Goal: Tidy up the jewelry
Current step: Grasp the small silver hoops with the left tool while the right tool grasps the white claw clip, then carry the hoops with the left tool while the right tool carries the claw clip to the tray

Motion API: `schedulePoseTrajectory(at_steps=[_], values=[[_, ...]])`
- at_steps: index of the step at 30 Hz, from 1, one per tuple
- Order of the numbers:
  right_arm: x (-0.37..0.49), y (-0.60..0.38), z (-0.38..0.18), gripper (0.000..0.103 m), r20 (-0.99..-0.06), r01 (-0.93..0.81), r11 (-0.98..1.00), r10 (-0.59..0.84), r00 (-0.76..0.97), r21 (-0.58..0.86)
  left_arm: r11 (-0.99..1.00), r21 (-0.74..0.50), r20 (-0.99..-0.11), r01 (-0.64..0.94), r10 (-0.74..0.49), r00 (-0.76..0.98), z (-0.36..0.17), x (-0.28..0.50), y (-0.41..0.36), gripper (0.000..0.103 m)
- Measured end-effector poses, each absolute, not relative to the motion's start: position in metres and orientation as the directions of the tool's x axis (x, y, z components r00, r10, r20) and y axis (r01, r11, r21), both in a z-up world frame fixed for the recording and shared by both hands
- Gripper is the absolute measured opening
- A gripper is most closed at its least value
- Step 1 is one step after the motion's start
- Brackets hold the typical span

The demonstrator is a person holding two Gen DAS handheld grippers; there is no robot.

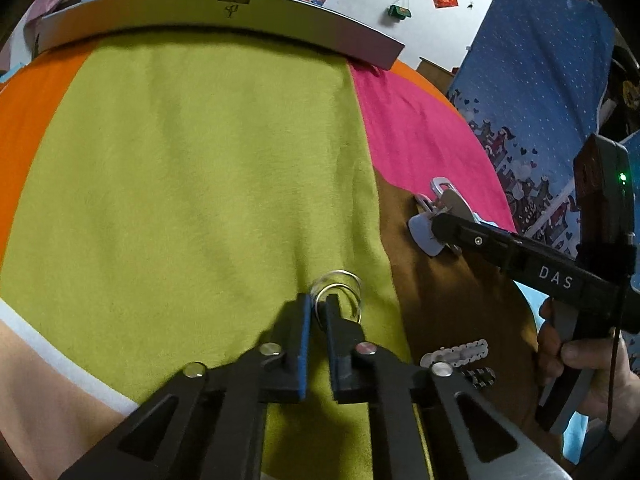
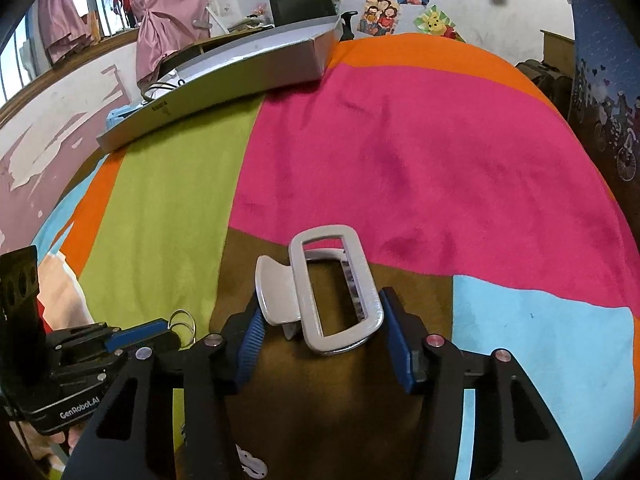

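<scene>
Rings and clip held over the patchwork cloth

Rings come first: the left gripper (image 1: 318, 312) is closed to a narrow gap on thin silver wire hoop rings (image 1: 340, 292) above the lime-green patch of the cloth (image 1: 180, 160). The right gripper (image 2: 320, 336) clamps a pale grey plastic claw hair clip (image 2: 320, 292) over the brown patch. Only the left wrist view shows two scalloped hair clips (image 1: 460, 354) lying on brown; only the right wrist view shows inside the long grey cardboard box (image 2: 240, 68).
</scene>
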State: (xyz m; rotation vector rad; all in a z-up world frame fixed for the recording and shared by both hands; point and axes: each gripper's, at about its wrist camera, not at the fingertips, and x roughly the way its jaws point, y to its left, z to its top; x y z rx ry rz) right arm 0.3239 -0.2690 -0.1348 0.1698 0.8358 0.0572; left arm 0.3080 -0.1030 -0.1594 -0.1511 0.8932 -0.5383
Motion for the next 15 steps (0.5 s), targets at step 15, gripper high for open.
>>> schedulePoseTrajectory(at_steps=[15], values=[[0.317, -0.27, -0.126, 0.044, -0.69, -0.008, 0.981, 0.142, 0.71, 0.193, 0.871, -0.38, -0.663, 0.312, -0.492, 0.564, -0.133, 0.298, -0.09, 0.003]])
